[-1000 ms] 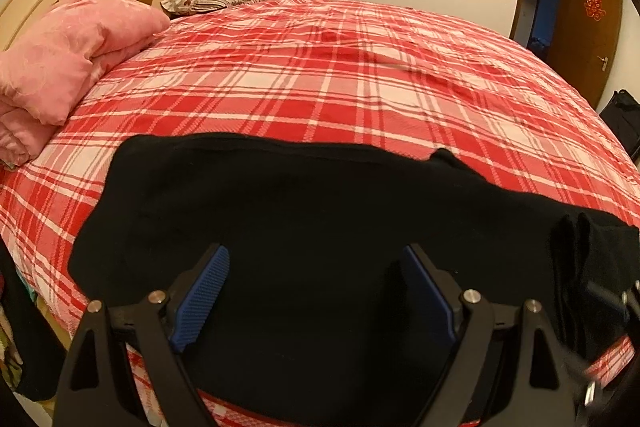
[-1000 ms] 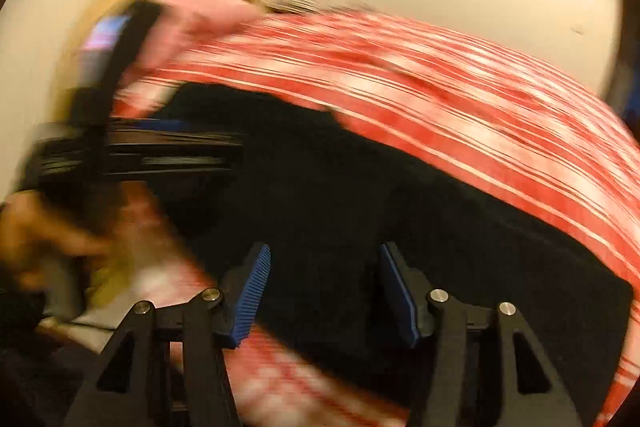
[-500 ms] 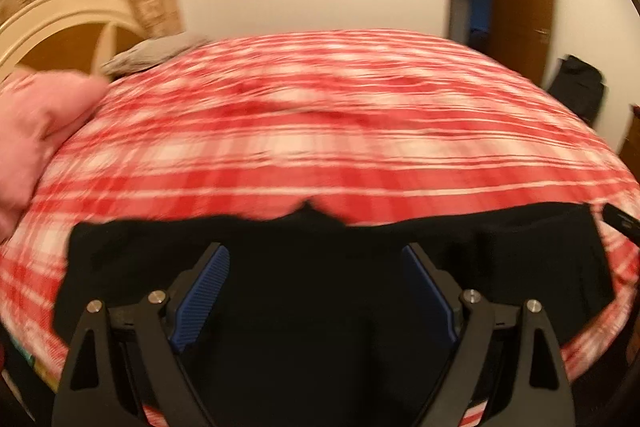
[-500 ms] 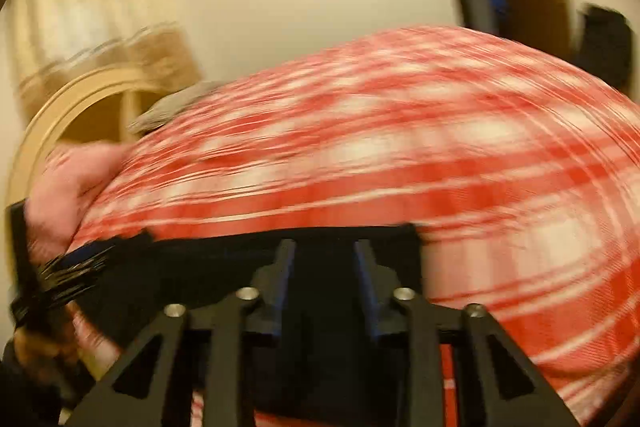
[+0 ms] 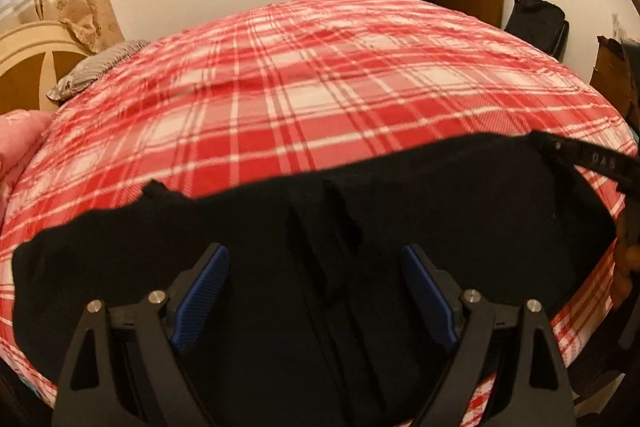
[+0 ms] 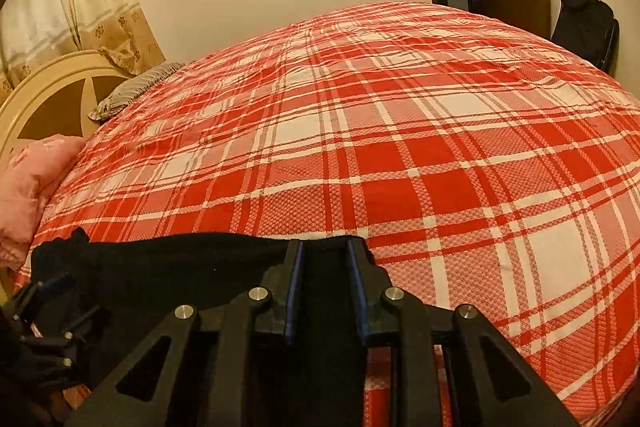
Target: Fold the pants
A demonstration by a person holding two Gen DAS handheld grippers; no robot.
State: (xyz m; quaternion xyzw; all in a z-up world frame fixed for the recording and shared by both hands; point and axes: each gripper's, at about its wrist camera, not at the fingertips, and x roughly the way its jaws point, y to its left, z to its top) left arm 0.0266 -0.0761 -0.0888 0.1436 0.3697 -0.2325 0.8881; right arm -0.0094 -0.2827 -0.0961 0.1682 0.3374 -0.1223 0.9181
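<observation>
The black pants (image 5: 460, 219) lie spread along the near edge of the bed (image 5: 320, 87). The left gripper (image 5: 316, 291) hovers over them with jaws wide apart. The right gripper (image 6: 325, 283) is clamped, apparently on the pants' right end.

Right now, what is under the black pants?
The black pants lie on the red plaid bedspread, which shows all around their far edge. The part directly beneath them is covered. The right gripper pinches one end.
</observation>
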